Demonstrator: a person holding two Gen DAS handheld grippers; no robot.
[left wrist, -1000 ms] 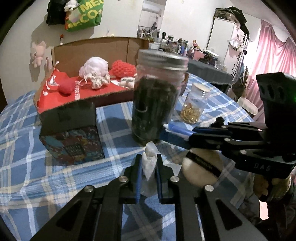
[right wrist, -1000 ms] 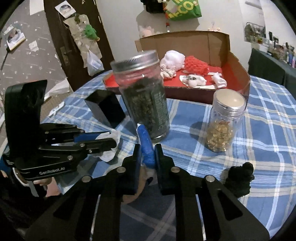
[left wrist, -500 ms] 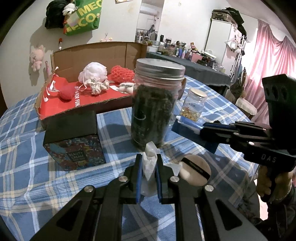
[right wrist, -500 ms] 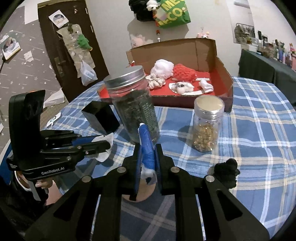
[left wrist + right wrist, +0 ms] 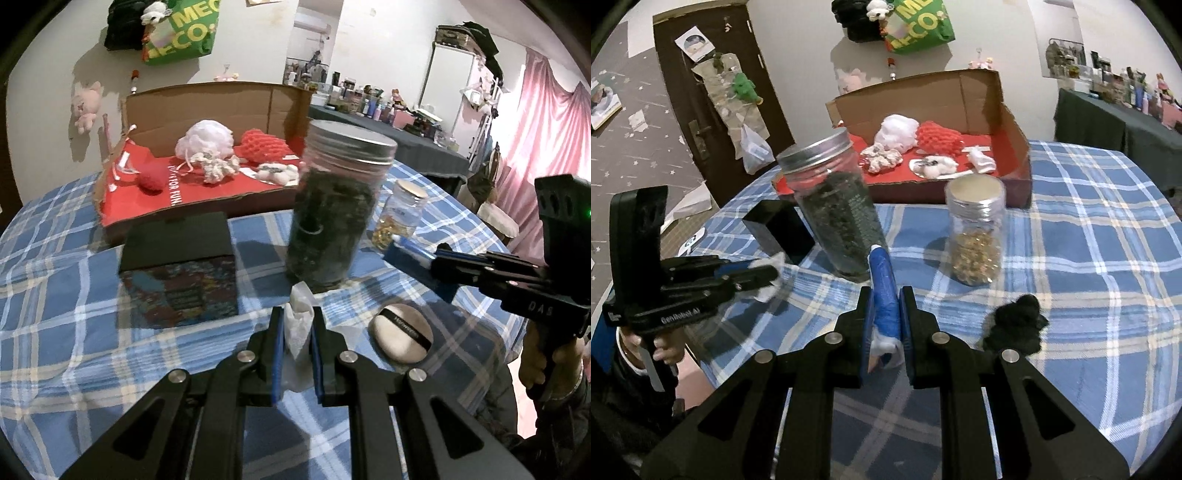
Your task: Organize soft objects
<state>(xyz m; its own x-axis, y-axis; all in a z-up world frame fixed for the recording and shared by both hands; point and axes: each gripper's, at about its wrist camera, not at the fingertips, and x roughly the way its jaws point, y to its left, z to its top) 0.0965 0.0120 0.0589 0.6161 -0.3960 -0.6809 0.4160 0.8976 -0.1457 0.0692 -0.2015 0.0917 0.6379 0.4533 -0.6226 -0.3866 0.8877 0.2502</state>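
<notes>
Soft toys [image 5: 207,147] in open cardboard box [image 5: 207,107]

tablecloth [image 5: 66,302]: you see blue plaid with white and cream lines
cardboard box [image 5: 979,92]: brown walls, red floor
knitted lump [image 5: 940,138]: red
fluffy ball [image 5: 897,131]: white
fuzzy clump [image 5: 1015,325]: black
round powder puff [image 5: 400,330]: beige, black band

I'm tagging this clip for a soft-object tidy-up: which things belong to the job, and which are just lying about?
Job:
white tissue in left gripper
blue soft item in right gripper
powder puff
black fuzzy lump
cardboard box

Lying about:
tall jar
small jar
black box
</notes>
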